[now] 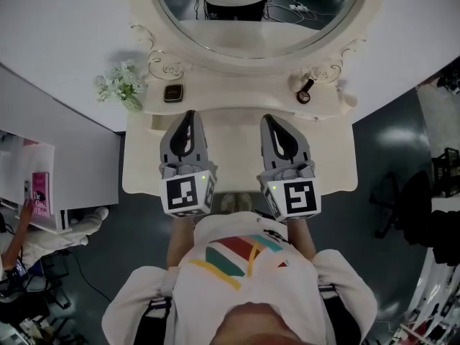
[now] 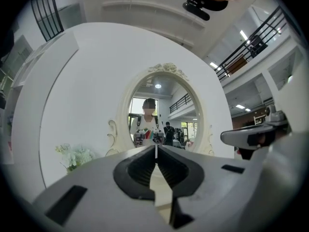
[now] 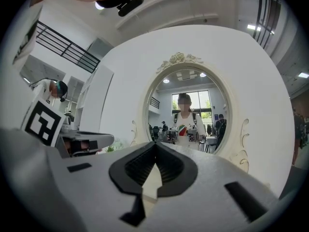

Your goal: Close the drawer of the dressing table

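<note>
The cream dressing table (image 1: pixel 327 157) with its oval mirror (image 1: pixel 259 13) stands in front of me. No drawer front shows in any view; the table top hides whatever lies under it. My left gripper (image 1: pixel 190 115) hovers over the table top left of centre, pointing level at the mirror, jaws shut and empty. Beside it my right gripper (image 1: pixel 268 119) hangs the same way, also shut with nothing held. In the left gripper view the fingertips meet at the left gripper (image 2: pixel 156 150). The right gripper (image 3: pixel 155 144) shows the same in its own view, facing the mirror (image 3: pixel 193 115).
On the table's raised back shelf sit a small bunch of pale flowers (image 1: pixel 122 85), a dark square case (image 1: pixel 173 93) and a dark round item (image 1: pixel 305 95). A white cabinet (image 1: pixel 65 157) stands at the left, a dark chair (image 1: pixel 402 214) at the right.
</note>
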A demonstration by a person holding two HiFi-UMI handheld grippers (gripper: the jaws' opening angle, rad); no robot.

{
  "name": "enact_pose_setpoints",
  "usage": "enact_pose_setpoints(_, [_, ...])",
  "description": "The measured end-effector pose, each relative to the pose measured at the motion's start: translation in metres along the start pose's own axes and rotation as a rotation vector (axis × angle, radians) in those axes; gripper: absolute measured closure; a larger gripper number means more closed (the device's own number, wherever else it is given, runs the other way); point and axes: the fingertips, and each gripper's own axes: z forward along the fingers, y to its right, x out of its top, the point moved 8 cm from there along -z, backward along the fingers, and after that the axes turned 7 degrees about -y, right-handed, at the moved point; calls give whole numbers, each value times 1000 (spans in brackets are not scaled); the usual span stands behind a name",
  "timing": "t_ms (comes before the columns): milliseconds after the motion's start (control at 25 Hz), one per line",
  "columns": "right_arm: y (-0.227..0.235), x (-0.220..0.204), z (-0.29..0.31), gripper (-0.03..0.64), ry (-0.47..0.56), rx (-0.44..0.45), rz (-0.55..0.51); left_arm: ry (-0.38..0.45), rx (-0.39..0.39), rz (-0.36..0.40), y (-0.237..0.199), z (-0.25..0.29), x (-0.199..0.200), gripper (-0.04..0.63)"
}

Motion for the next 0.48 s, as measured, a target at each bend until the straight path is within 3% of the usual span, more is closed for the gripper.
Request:
enact_pose_setpoints(320, [-10, -11, 5, 617, -27, 51, 13, -50, 67, -38, -33, -1, -16, 582])
enact_pose_setpoints(480, [-16, -14, 10, 617, -38, 82, 13, -92, 88, -37, -45, -4, -28, 507])
